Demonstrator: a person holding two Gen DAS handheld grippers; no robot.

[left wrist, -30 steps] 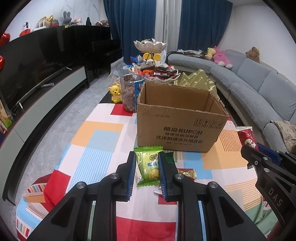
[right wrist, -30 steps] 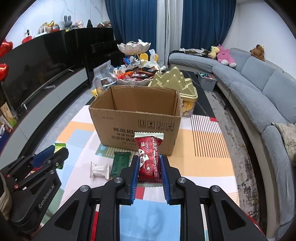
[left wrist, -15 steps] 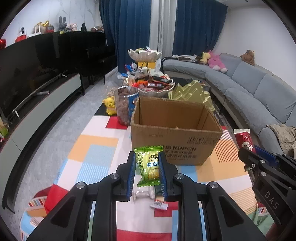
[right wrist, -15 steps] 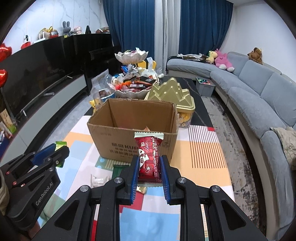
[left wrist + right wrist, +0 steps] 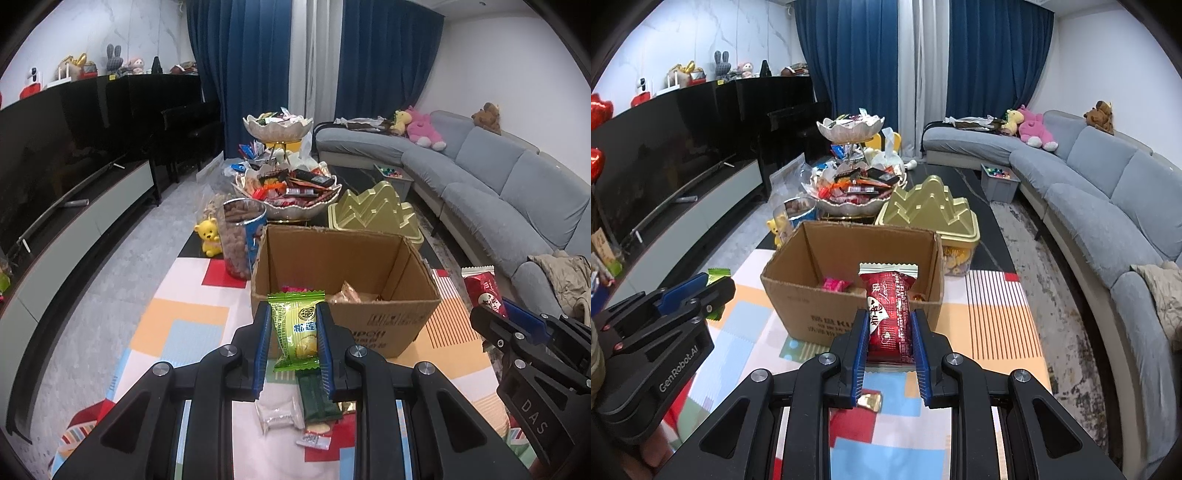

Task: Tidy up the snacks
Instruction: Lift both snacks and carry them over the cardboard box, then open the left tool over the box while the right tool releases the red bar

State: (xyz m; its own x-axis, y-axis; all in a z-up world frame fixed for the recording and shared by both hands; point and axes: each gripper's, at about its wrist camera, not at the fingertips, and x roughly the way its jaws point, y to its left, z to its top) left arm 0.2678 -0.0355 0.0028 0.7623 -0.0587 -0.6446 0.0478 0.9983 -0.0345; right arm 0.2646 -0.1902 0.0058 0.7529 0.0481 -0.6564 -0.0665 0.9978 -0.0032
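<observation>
An open cardboard box stands on the colourful mat with a few snacks inside. My left gripper is shut on a green snack packet and holds it just before the box's near wall, above the rim. My right gripper is shut on a red snack packet, held at the box's near rim. The right gripper also shows in the left wrist view, and the left gripper in the right wrist view. A dark green bar, a white packet and a small packet lie on the mat.
Behind the box stand a clear jar of snacks, a yellow bear figure, a gold mountain-shaped tin and a tiered bowl stand full of sweets. A grey sofa runs along the right; a TV console lies left.
Both grippers have risen and moved toward the box with their packets, so the box interior now shows. Both stay shut on their packets.
</observation>
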